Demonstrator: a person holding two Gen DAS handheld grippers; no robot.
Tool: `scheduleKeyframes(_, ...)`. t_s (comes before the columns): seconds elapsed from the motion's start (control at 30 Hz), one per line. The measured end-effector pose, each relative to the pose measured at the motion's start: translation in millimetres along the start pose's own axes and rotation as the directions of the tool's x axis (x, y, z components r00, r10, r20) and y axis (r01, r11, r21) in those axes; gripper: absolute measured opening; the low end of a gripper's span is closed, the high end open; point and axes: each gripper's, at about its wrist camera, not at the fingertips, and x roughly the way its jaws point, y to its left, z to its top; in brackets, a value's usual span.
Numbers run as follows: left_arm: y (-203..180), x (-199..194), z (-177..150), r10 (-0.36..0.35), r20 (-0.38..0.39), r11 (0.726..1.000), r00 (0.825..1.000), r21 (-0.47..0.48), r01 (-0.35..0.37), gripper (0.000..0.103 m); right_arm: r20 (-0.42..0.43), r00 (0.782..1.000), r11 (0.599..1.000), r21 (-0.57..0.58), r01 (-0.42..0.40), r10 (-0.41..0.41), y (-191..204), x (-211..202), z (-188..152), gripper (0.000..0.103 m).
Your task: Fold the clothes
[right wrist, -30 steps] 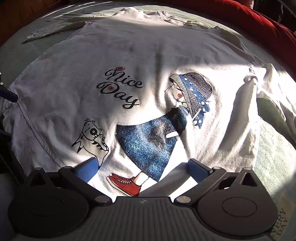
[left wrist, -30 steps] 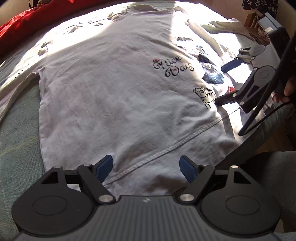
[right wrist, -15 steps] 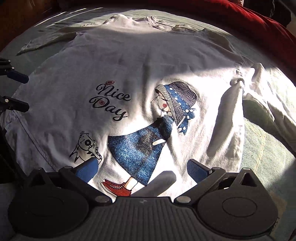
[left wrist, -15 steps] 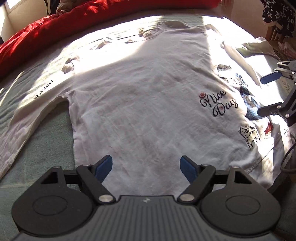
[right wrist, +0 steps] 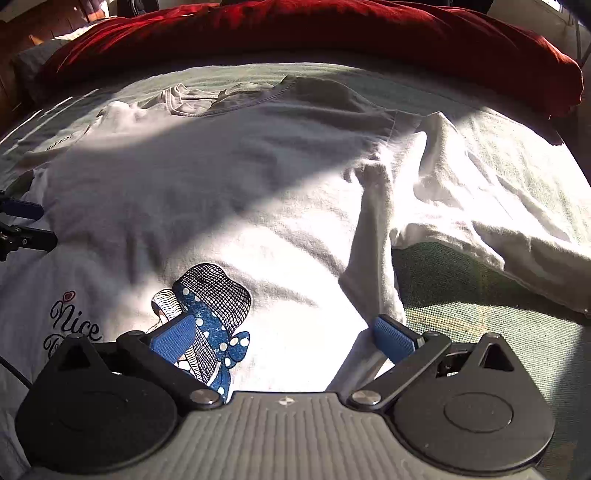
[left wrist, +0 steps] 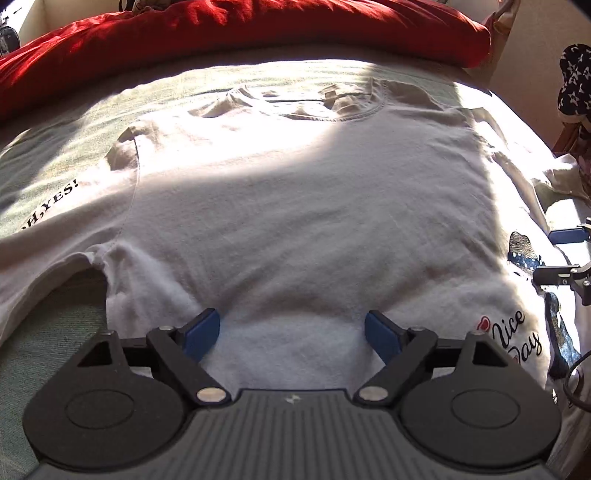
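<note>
Now both your grippers have travelled up from the hem toward the chest of the white long-sleeved T-shirt (left wrist: 303, 206), which lies spread flat, print up, on the green bedspread (right wrist: 480, 317). Left gripper (left wrist: 291, 330) and right gripper (right wrist: 282, 338) hover with jaws wide, holding nothing; the sleeves look within reach.

A red blanket (left wrist: 258, 33) lies bunched along the far edge of the bed, also seen in the right view (right wrist: 314, 33). A green bedspread (right wrist: 480, 314) covers the bed surface, partly sunlit. A dark star-patterned fabric (left wrist: 574, 79) hangs at the far right of the left view.
</note>
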Motion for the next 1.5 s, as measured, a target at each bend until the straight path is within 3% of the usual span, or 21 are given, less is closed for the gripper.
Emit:
scheduleKeyframes(0.23,10.9,-7.5,29.2,-0.042,0.063,0.994,0.997,-0.098,0.048,0.086,0.012,0.996,0.995,0.049,0.090,-0.091,14.5,3.0,-6.2,0.103)
scheduleKeyframes(0.33,25.3,14.0,35.0,-0.019,0.007,0.983,1.000,-0.181,0.020,0.086,0.047,0.992,0.991,0.071,0.116,-0.119,18.3,3.4,-11.5,0.103)
scheduleKeyframes(0.5,31.6,14.0,37.3,-0.014,0.019,0.977,1.000,-0.214,0.017,0.087,0.022,0.987,0.983,0.102,0.156,-0.159,23.5,-5.2,-8.1,0.103)
scheduleKeyframes(0.6,29.8,9.5,44.6,-0.004,0.048,0.968,0.999,-0.252,0.016,0.087,0.053,0.990,0.987,0.105,0.125,-0.131,25.0,-18.6,7.5,0.103)
scheduleKeyframes(0.77,27.3,15.2,66.2,0.019,0.081,0.943,0.997,-0.333,0.009,0.087,0.183,0.982,0.998,0.048,0.040,-0.049,25.6,-26.2,59.2,0.103)
scheduleKeyframes(0.9,30.7,23.6,74.4,0.053,0.111,0.914,0.992,-0.405,-0.004,0.087,0.178,0.984,0.999,0.034,-0.021,0.015,14.7,13.5,97.6,0.103)
scheduleKeyframes(1.0,33.1,33.8,72.5,0.088,0.094,0.910,0.992,-0.412,-0.042,0.087,0.145,0.988,0.997,0.059,-0.051,0.042,5.6,40.9,111.1,0.103)
scheduleKeyframes(1.1,39.2,40.3,76.6,0.112,0.091,0.901,0.989,-0.429,-0.063,0.087,0.086,0.996,0.997,0.077,0.000,-0.007,-10.3,64.4,111.9,0.103)
scheduleKeyframes(1.23,48.1,38.6,94.1,0.117,0.129,0.898,0.985,-0.438,-0.049,0.087,0.081,0.994,0.996,0.057,0.066,-0.070,-25.1,69.1,124.4,0.103)
scheduleKeyframes(1.4,63.2,50.5,110.8,0.092,0.128,0.893,0.987,-0.450,-0.025,0.087,0.173,0.982,0.989,0.110,-0.099,0.079,-19.3,61.2,162.9,0.103)
scheduleKeyframes(1.5,72.6,59.0,120.3,0.074,0.123,0.889,0.990,-0.458,-0.009,0.087,0.132,0.978,0.980,0.096,-0.173,0.160,-0.6,89.3,177.2,0.103)
